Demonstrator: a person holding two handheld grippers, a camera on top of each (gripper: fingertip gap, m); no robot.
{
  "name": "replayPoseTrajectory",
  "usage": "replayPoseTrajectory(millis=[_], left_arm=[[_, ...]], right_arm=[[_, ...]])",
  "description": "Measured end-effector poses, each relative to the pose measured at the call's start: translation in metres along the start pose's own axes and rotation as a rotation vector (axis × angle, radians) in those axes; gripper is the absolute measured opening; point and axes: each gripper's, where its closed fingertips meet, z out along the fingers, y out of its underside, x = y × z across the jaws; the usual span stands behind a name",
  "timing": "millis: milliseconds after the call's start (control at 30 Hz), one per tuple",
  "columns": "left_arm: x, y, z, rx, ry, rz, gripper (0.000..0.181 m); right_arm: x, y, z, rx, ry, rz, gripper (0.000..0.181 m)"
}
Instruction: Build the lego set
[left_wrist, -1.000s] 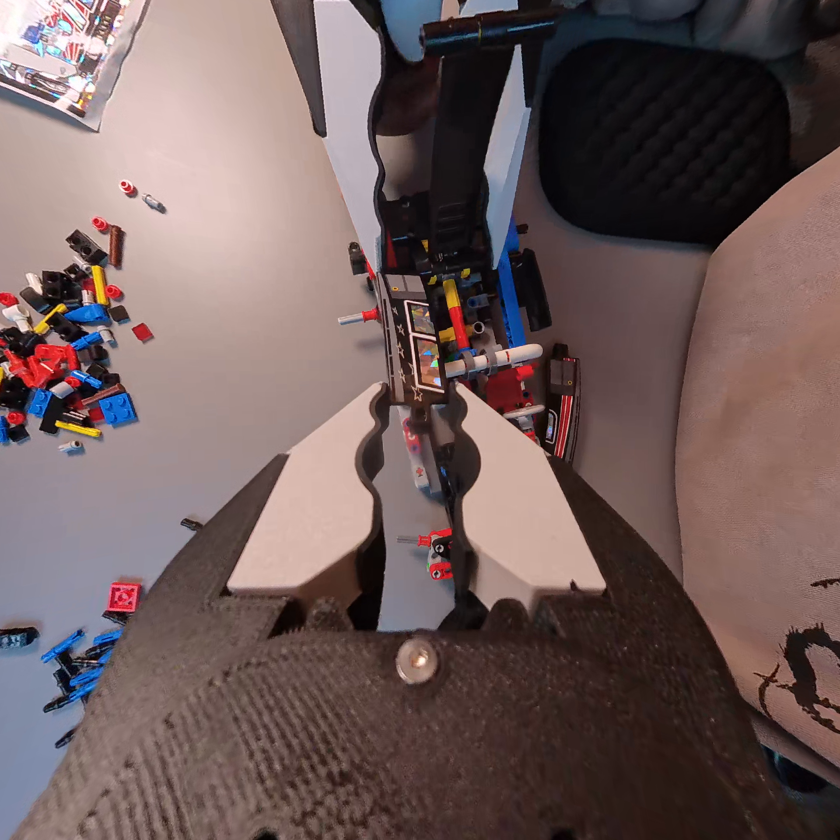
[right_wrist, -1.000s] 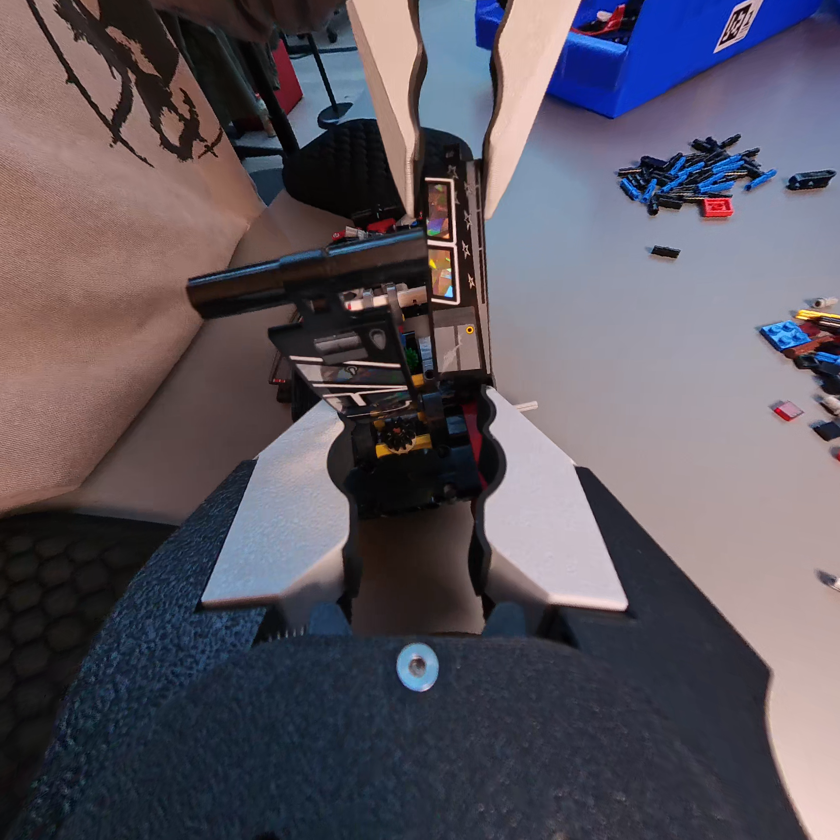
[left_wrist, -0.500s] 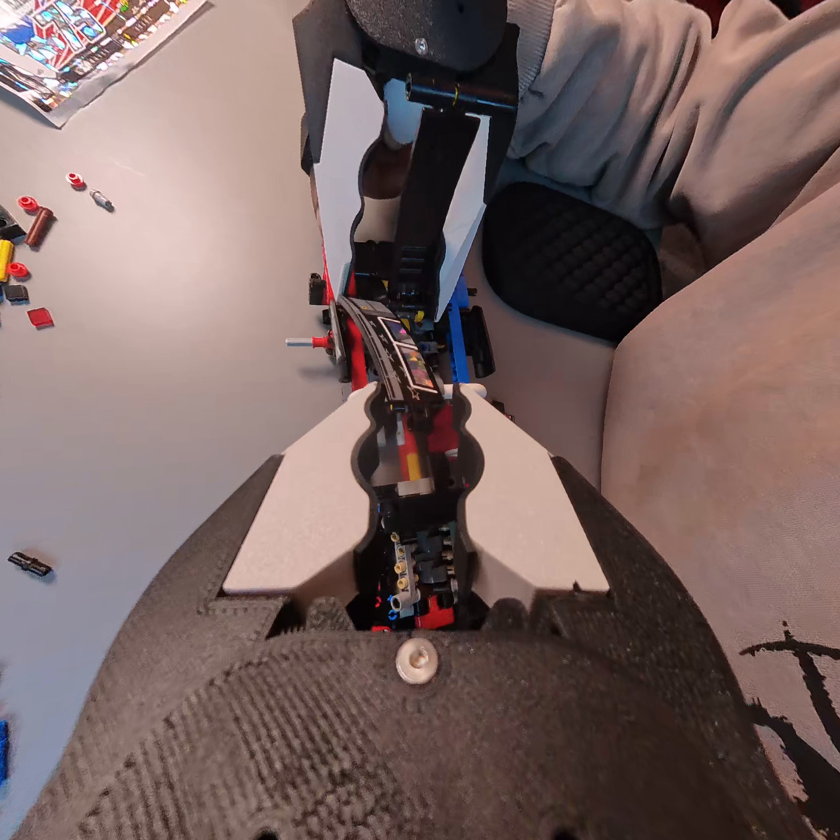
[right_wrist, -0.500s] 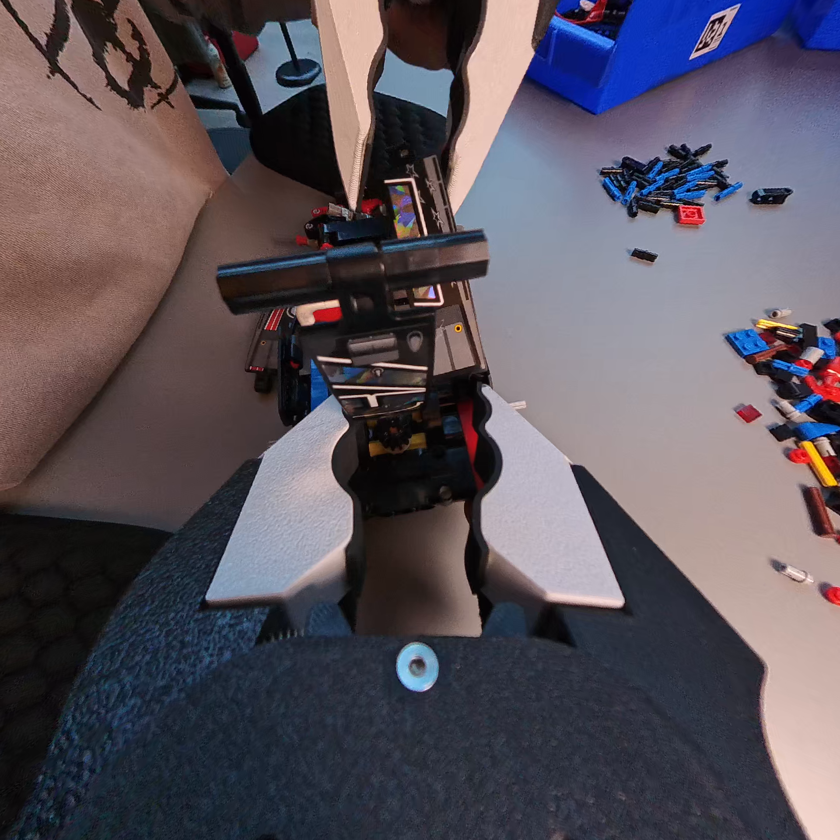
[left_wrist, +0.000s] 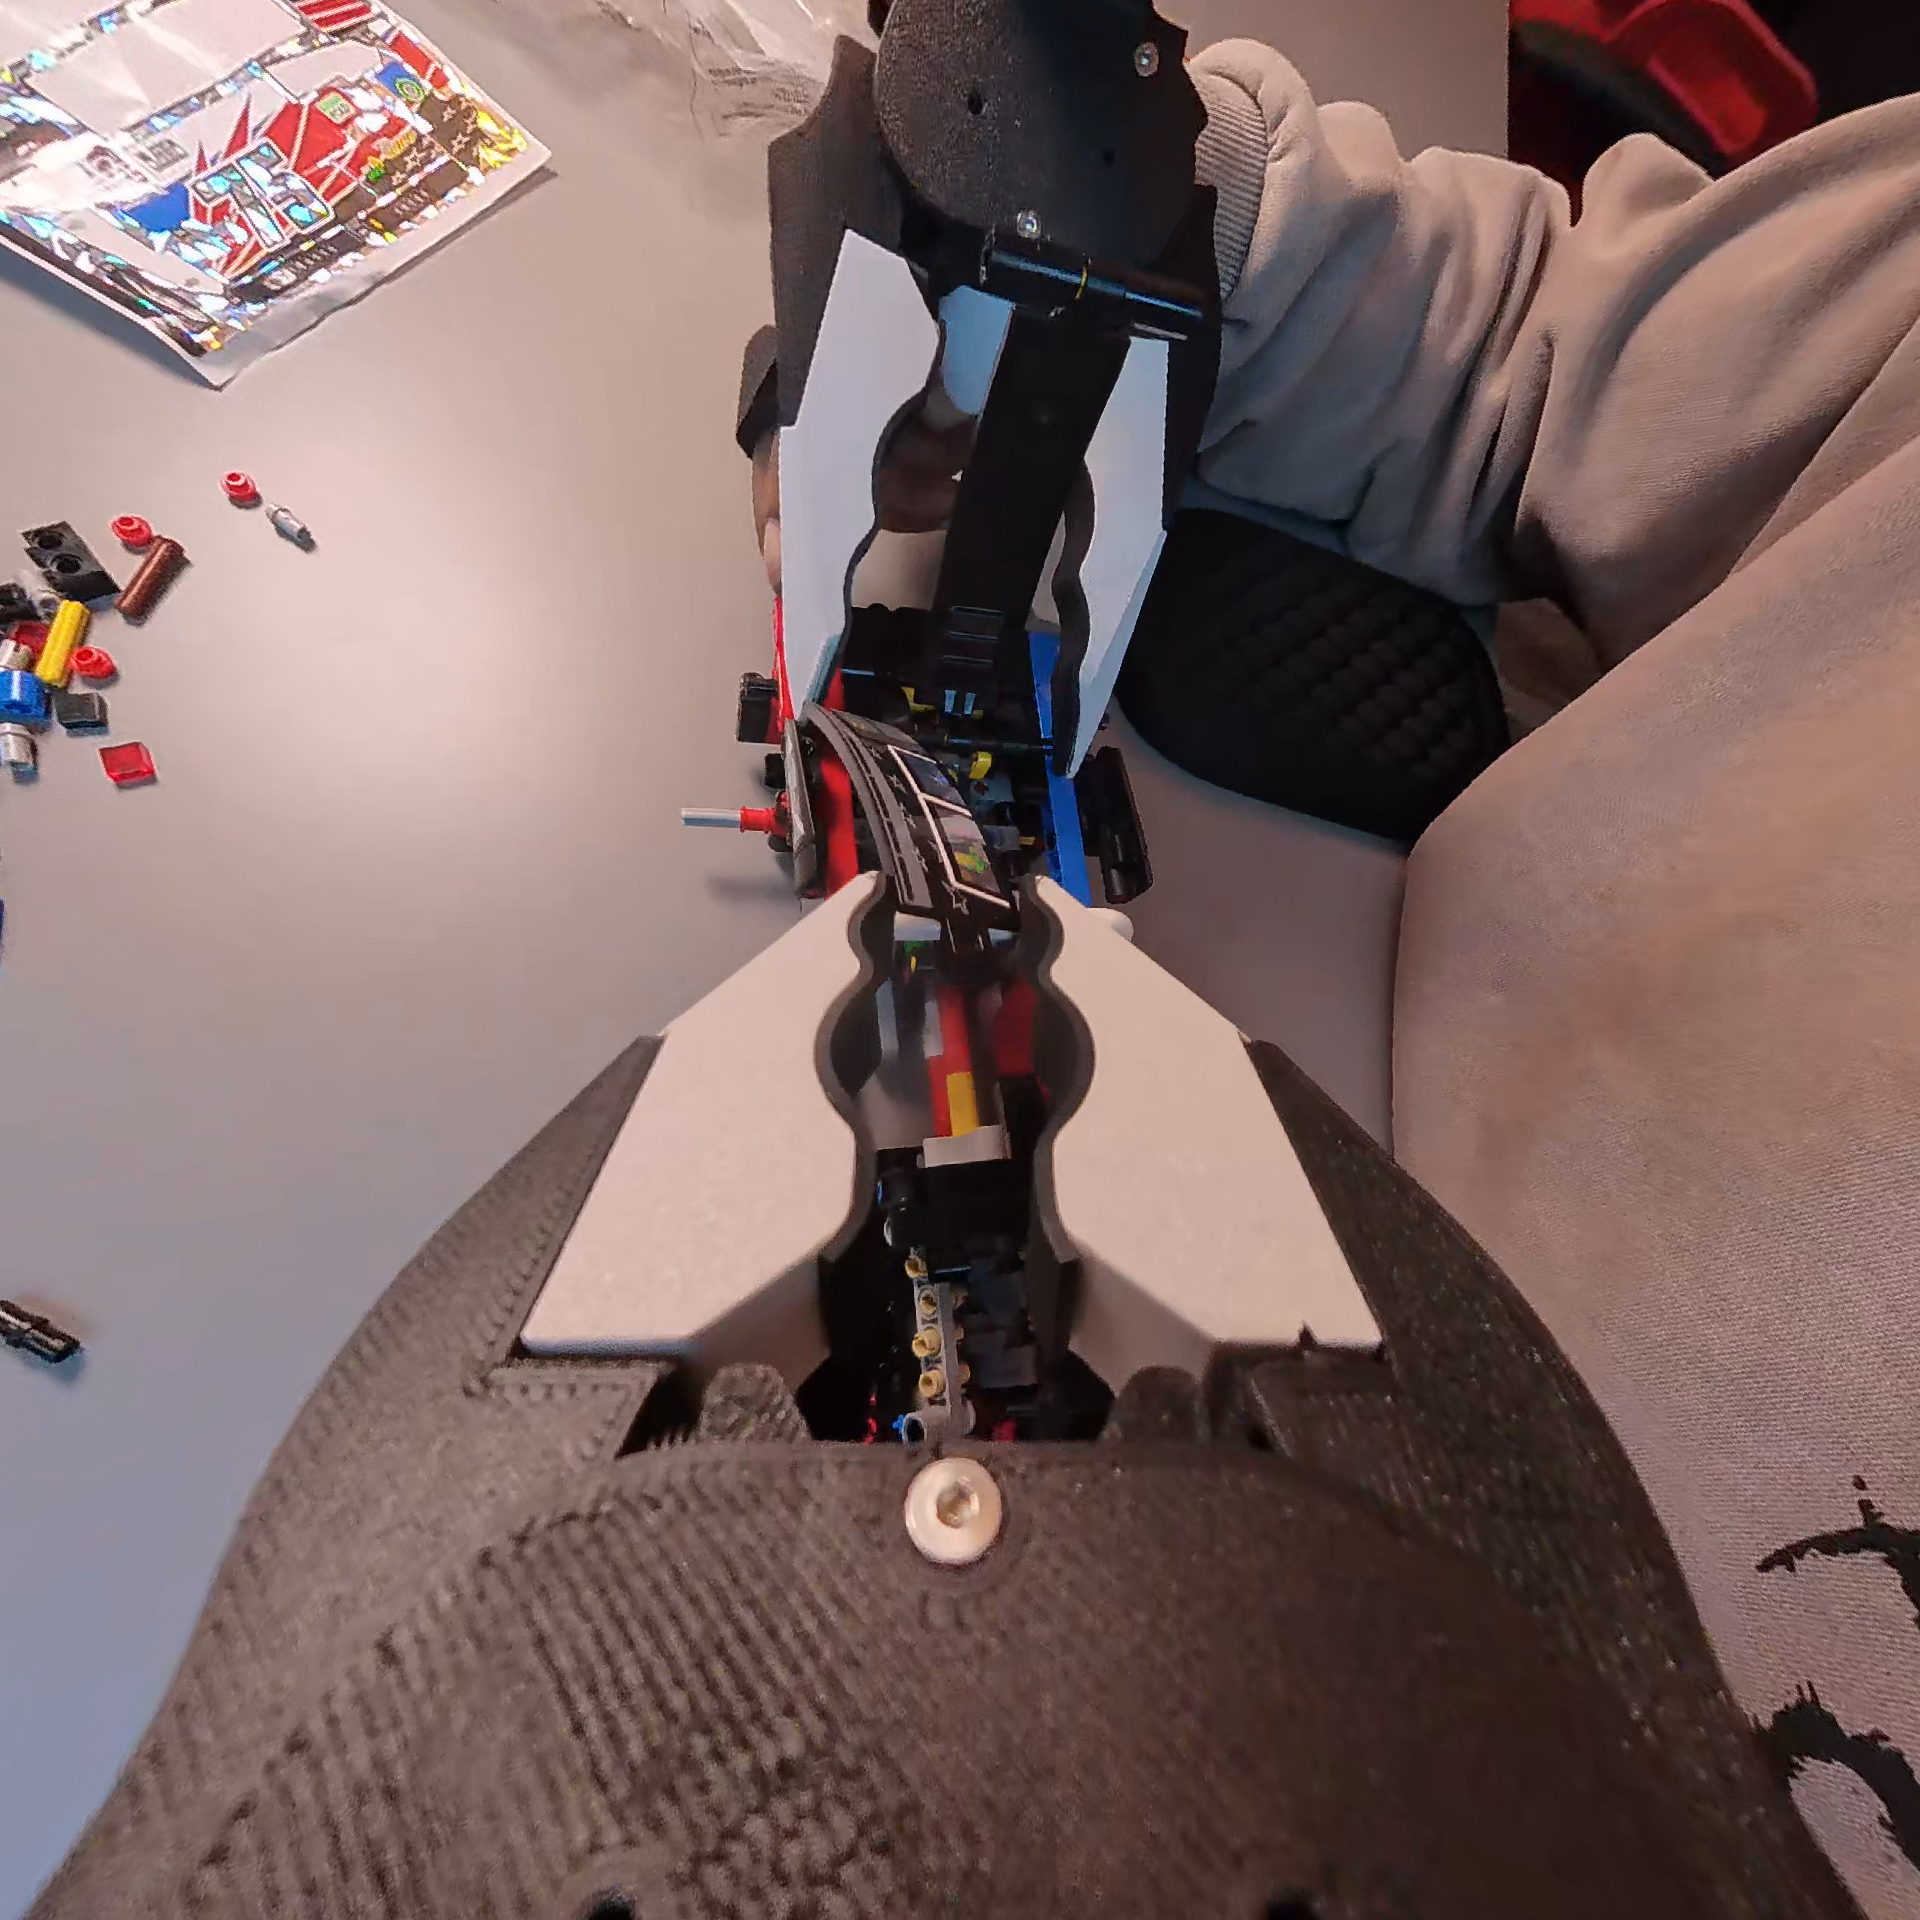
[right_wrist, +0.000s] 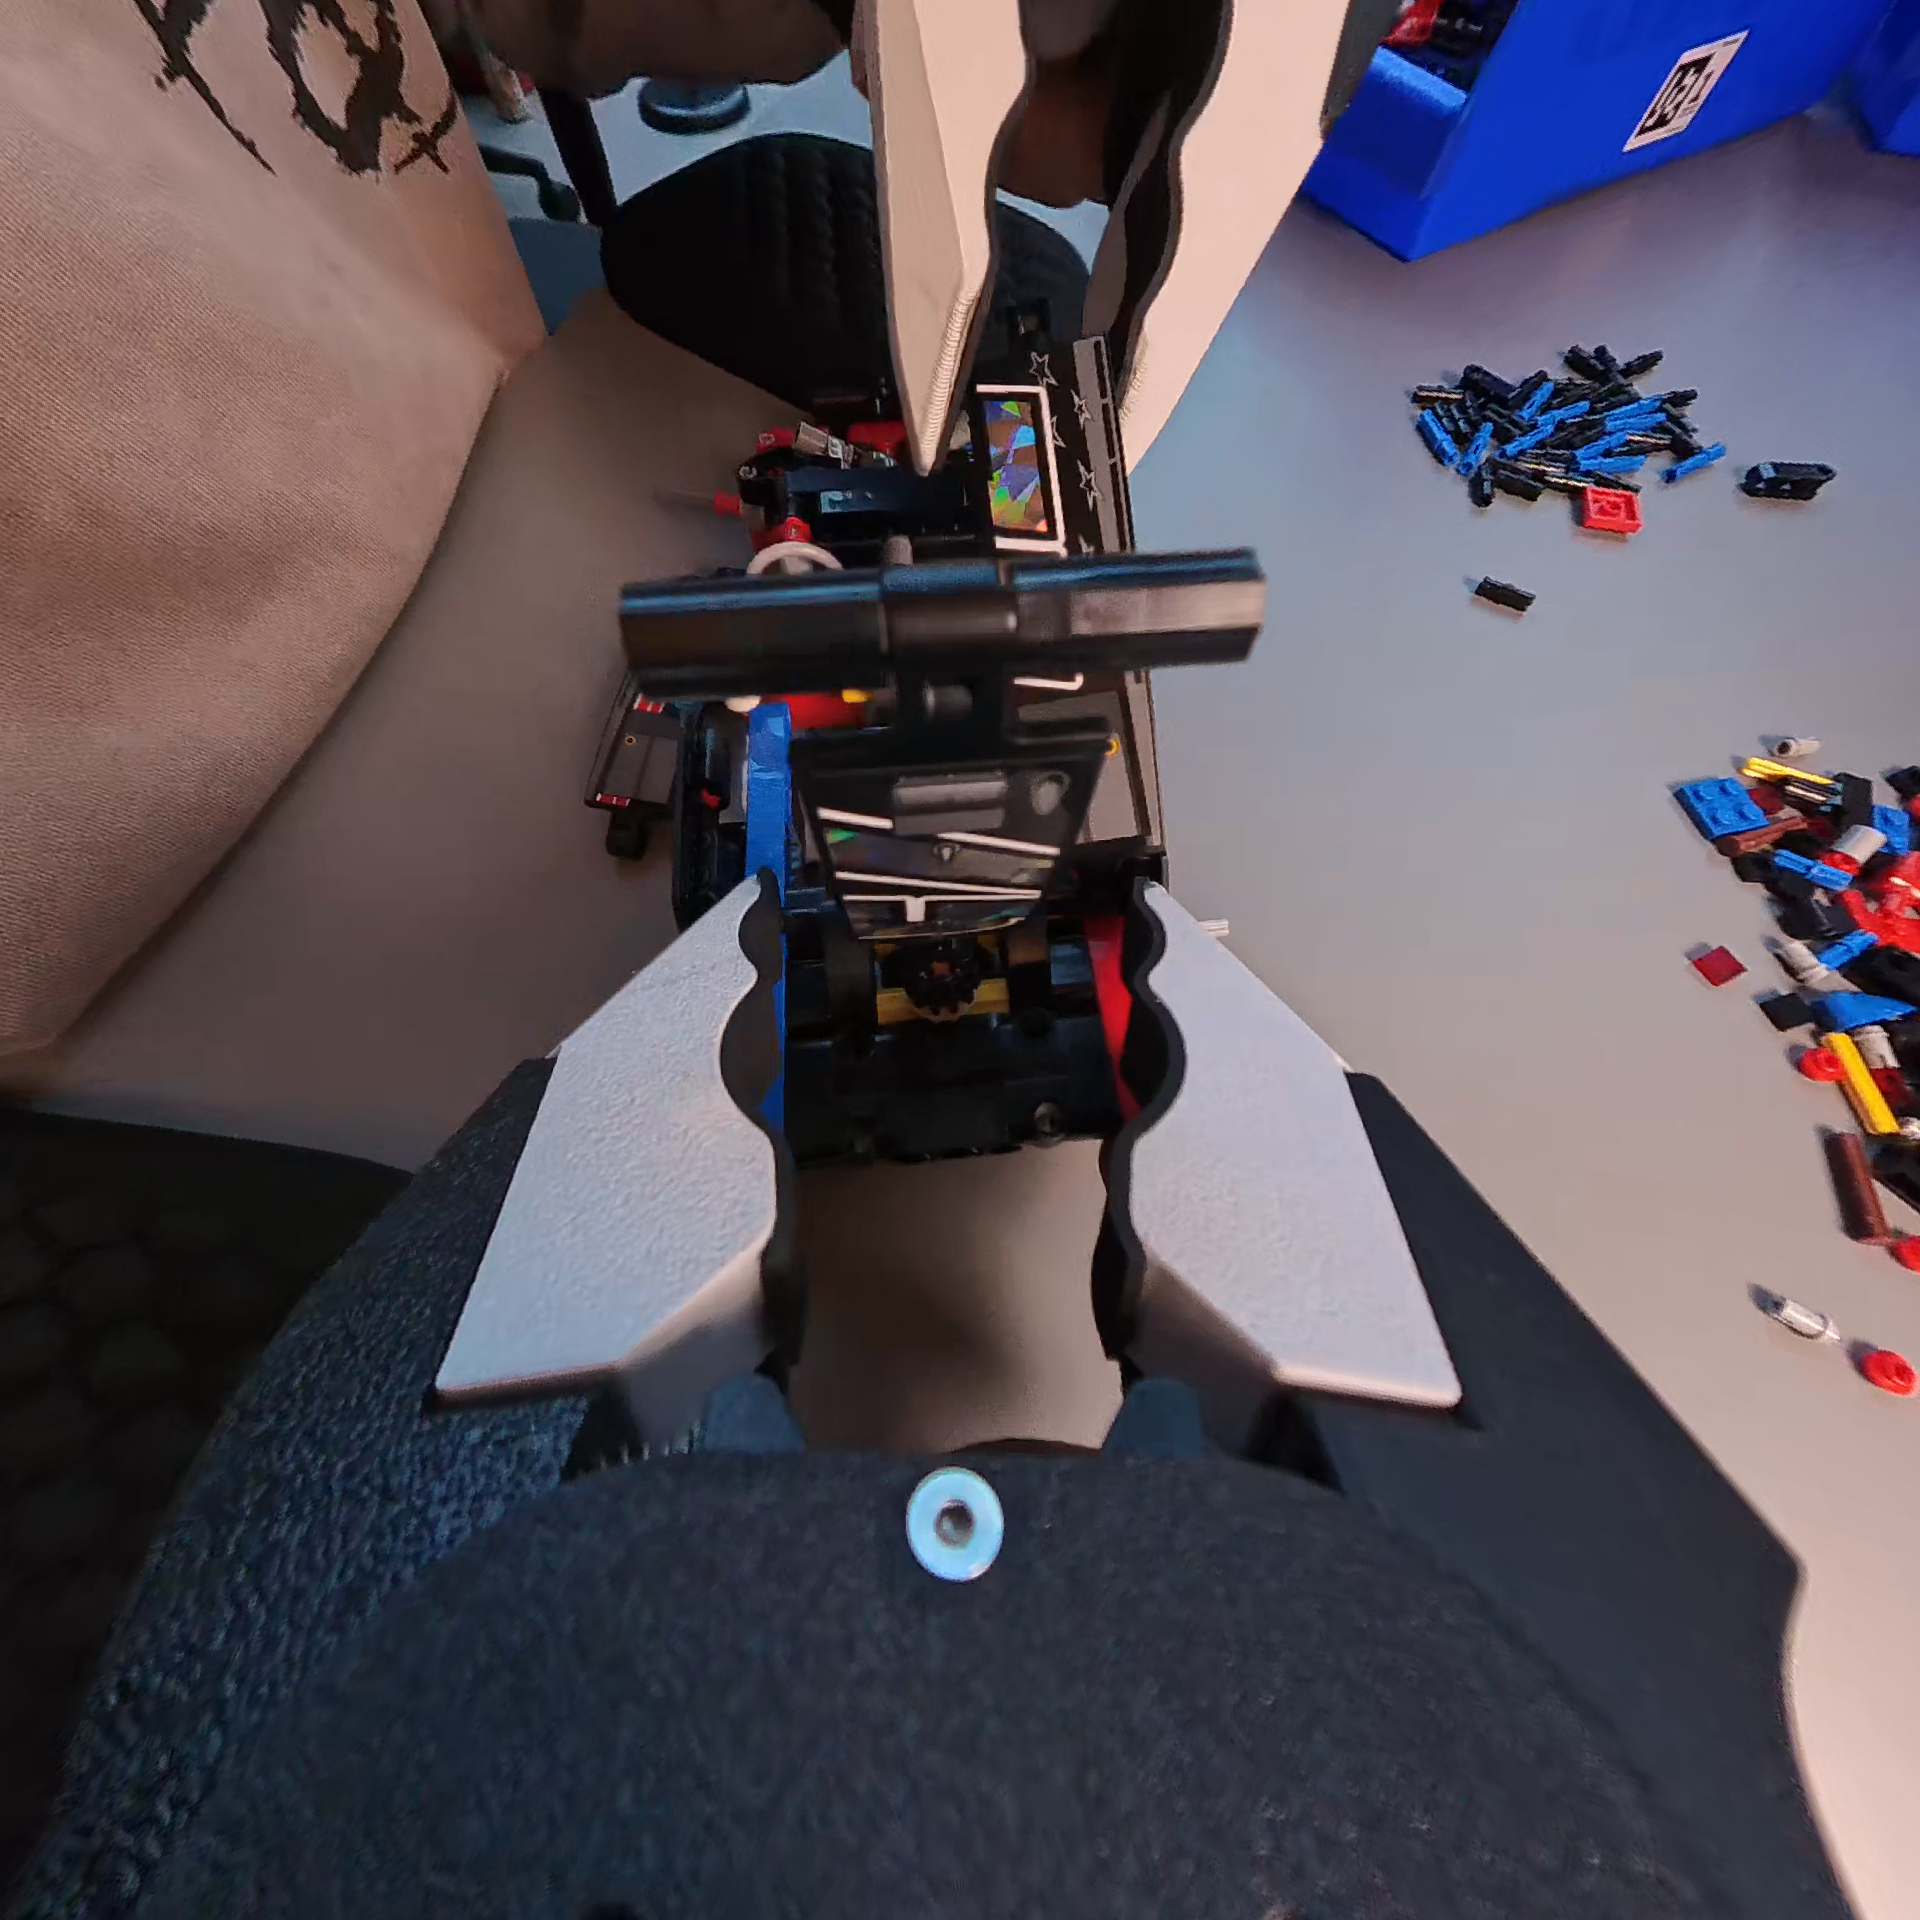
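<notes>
A grey worktop (left_wrist: 436, 935) carries a blue bin (right_wrist: 1558, 114) with a square marker at its far edge, while a beige cushion (right_wrist: 208, 499) and a black quilted seat pad (left_wrist: 1320, 717) sit beside it.

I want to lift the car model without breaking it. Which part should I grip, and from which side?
Judging by its shape, grip the car model across its low, solid black chassis end, coming in lengthwise as the right gripper does. Avoid the raised black wing; its thin stalk looks fragile.
</notes>
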Motion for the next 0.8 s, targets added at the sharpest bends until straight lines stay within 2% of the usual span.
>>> replayPoseTrajectory(millis=[467,700,800], left_arm=[[-0.001,0.007,-0.003,-0.014,0.07,-0.089,0.021],[0.004,0.002,-0.006,0.082,0.099,-0.137,0.019],[0.007,0.005,-0.004,0.112,0.082,-0.124,0.024]], right_arm=[[-0.004,-0.001,0.002,0.016,0.001,-0.017,0.063],[-0.008,-0.002,0.005,0.021,-0.015,-0.012,0.062],[-0.009,-0.003,0.007,0.025,-0.021,-0.009,0.062]])
